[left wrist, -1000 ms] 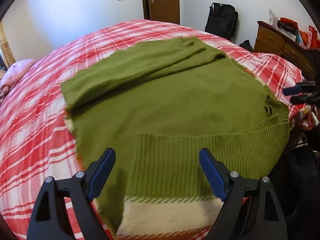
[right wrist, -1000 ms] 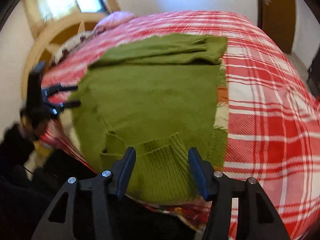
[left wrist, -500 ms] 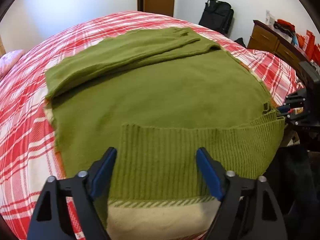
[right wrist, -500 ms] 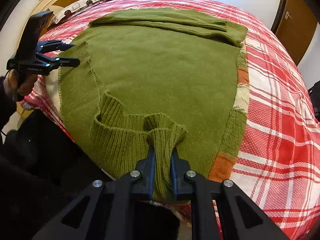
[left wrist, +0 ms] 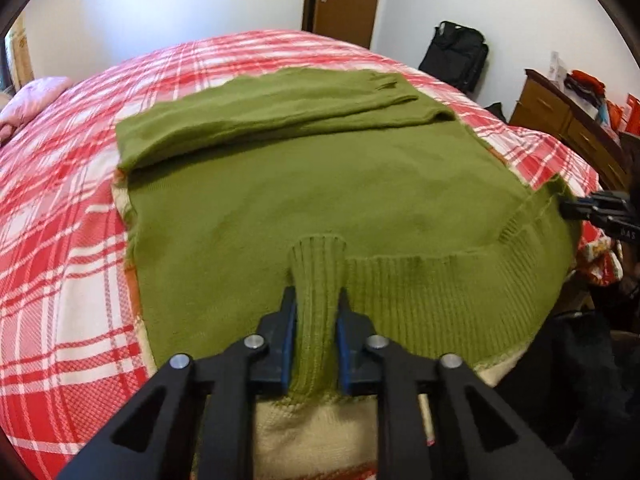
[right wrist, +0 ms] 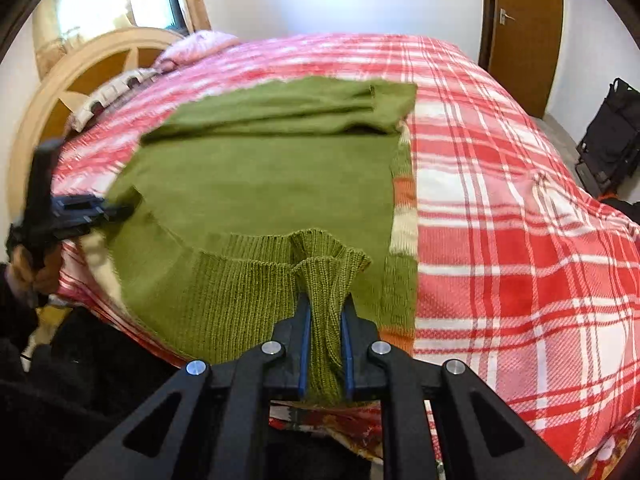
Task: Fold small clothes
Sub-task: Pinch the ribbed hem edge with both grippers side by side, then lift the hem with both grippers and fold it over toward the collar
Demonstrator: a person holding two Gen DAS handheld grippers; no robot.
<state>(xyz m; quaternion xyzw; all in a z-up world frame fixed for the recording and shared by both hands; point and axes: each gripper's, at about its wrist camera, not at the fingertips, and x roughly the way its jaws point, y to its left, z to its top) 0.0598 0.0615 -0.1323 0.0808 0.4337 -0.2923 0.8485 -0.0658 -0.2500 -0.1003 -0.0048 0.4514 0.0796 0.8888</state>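
left claw closing, right claw clamped

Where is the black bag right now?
In the left wrist view the black bag stands on the floor against the white wall, between the wooden door and the dresser.

A bed with a red-and-white checked cover carries a green jumper spread flat, one sleeve folded across it; a pink pillow lies at the head.

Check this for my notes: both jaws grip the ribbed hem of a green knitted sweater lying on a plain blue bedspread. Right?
Not quite: the bedspread is red-and-white plaid, not plain blue, as the right wrist view shows. The rest holds for the green knitted sweater.
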